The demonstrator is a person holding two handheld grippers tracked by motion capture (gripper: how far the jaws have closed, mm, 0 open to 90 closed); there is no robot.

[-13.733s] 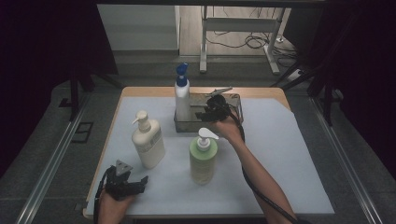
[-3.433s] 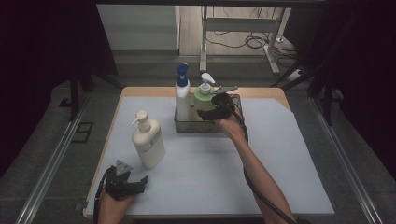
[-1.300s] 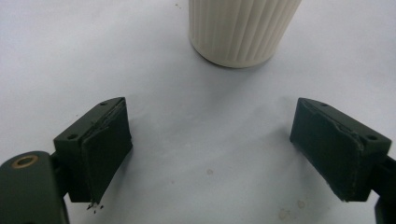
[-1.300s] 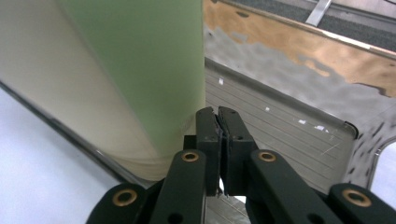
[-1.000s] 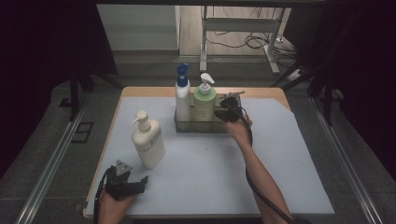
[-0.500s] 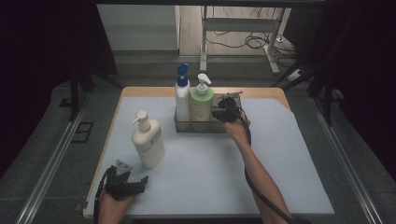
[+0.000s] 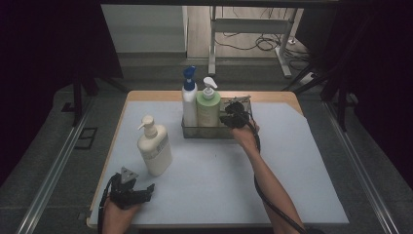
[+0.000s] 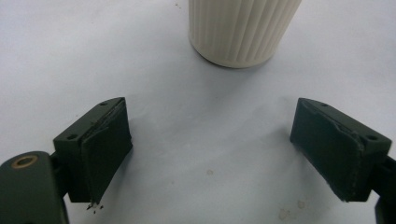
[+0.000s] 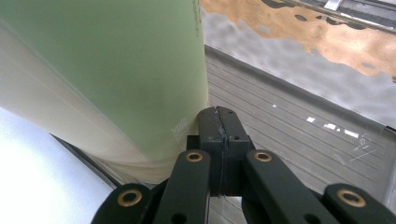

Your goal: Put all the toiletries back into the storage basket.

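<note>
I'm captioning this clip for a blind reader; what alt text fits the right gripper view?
The right gripper, jaws shut and holding nothing, sits beside the green bottle, which stands in the metal tray. The tray's ribbed floor stretches away to the right.

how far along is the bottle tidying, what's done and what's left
Done: the blue-capped bottle and the green bottle stand upright in the metal tray. In hand: the right claw sits shut beside the green bottle, pressing against its side rather than gripping it. Left: the cream bottle stands on the table outside the tray, with the left claw open and empty just short of it.
</note>
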